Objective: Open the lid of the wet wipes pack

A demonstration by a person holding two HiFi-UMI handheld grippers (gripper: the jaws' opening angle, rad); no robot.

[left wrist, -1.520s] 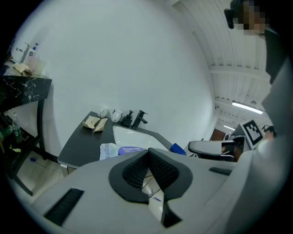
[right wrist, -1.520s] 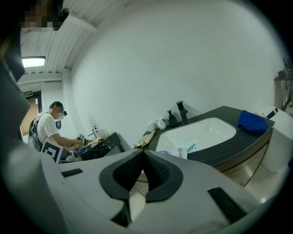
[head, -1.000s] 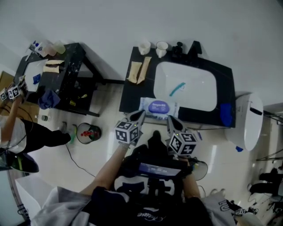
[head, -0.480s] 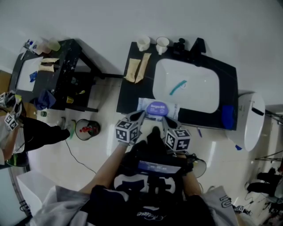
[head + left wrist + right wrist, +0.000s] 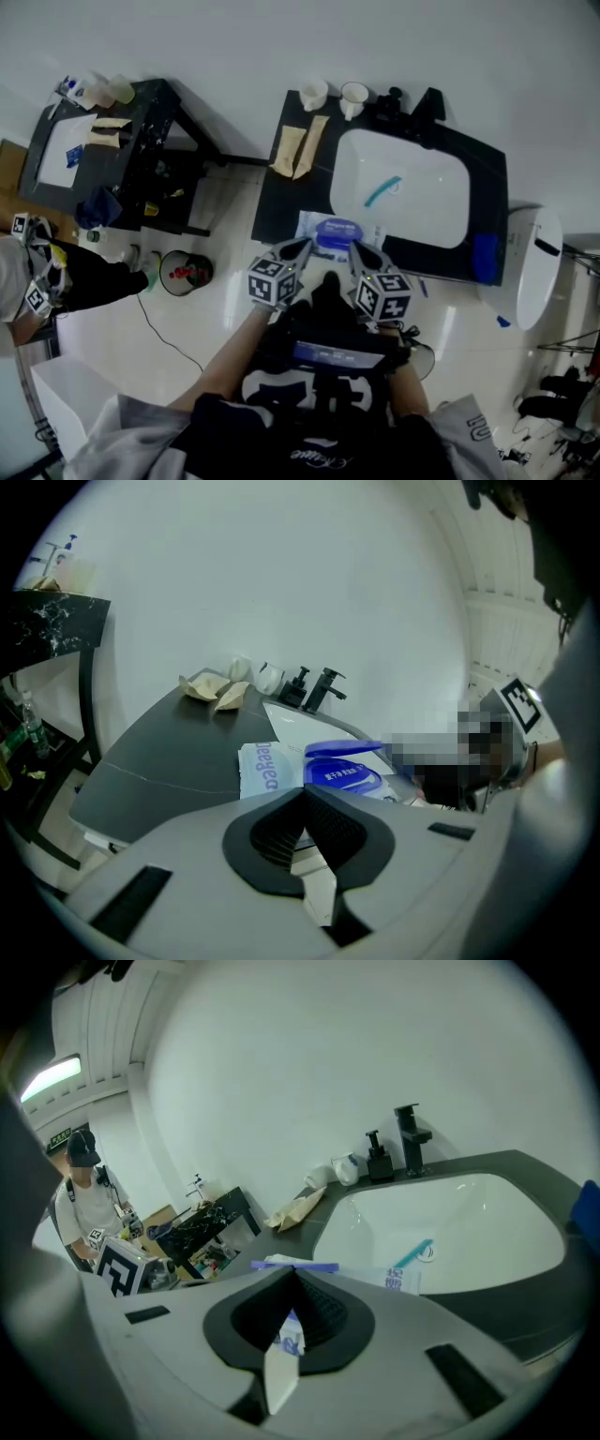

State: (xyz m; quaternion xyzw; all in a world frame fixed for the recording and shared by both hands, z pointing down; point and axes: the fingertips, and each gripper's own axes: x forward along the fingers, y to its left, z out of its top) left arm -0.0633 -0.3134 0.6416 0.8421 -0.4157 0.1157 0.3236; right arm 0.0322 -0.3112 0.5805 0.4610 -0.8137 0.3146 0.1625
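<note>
The wet wipes pack (image 5: 336, 231) lies on the black counter (image 5: 281, 202) in front of the white sink (image 5: 403, 192). In the left gripper view its white body (image 5: 262, 766) shows a blue label, and its blue lid (image 5: 342, 749) is lifted a little above that label. My left gripper (image 5: 300, 247) is shut and holds nothing, its tips (image 5: 305, 792) just short of the pack's near left edge. My right gripper (image 5: 356, 248) is shut at the lid, which shows edge-on as a purple strip (image 5: 295, 1266) right at its tips (image 5: 291, 1277).
A teal toothbrush (image 5: 382, 190) lies in the sink, with a black faucet (image 5: 412, 103) and two white cups (image 5: 314, 94) behind it. Brown paper (image 5: 298, 150) lies on the counter's left. A cluttered black side table (image 5: 112, 159), a red-filled bin (image 5: 185, 274), a toilet (image 5: 525, 272) and a person (image 5: 37, 272) surround the counter.
My right gripper has come in from the right toward the pack and now sits at its lid. The left gripper stays at the pack's near left edge.
</note>
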